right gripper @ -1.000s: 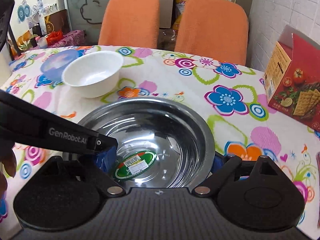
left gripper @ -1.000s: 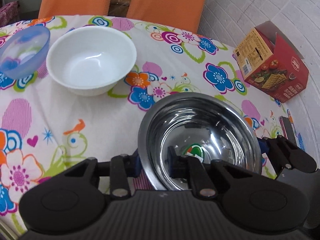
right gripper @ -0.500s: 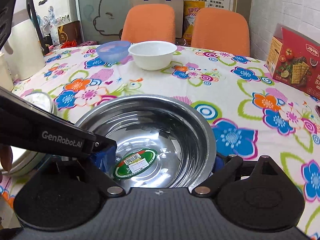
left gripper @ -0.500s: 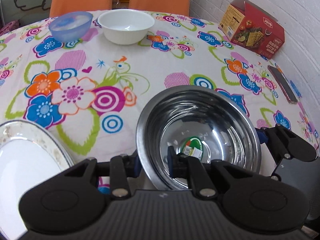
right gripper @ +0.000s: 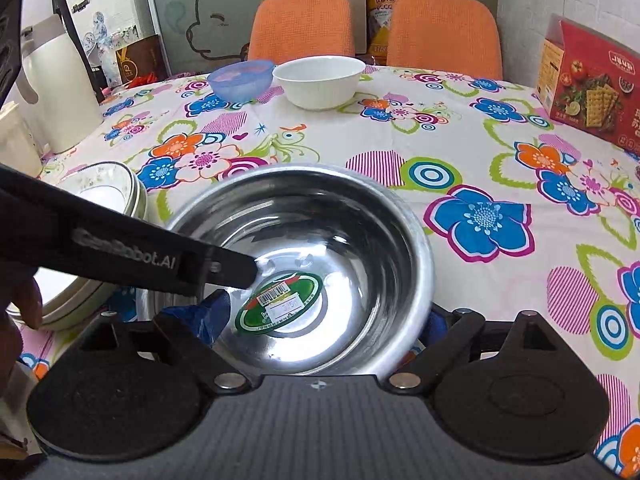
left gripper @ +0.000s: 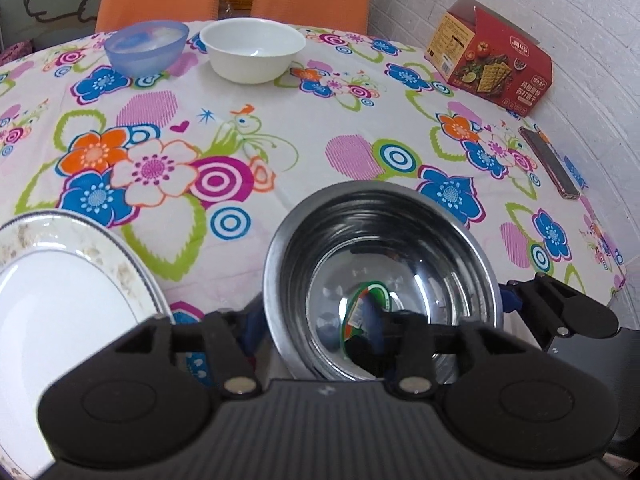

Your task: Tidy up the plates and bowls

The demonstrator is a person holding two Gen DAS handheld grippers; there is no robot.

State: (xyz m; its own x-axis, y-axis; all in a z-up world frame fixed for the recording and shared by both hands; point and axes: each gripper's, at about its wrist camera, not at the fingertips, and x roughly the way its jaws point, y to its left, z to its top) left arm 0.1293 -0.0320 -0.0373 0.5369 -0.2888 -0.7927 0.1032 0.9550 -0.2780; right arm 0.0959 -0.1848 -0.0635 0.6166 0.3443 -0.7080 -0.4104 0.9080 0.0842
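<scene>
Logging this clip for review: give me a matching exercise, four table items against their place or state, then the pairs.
Items:
1. steel bowl
2. white bowl
3. blue plastic bowl
4. cracker box

Places or states:
A. far side, just left of the white bowl
B. right edge, by the wall
C. gripped at its rim by the left claw and the right claw
D. far side, before the orange chairs

Pairs: 1-C, 2-D, 3-A, 4-B

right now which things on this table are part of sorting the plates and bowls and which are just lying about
Part of the job:
steel bowl
white bowl
blue bowl
stacked plates

Just lying about:
cracker box
phone
white kettle
</scene>
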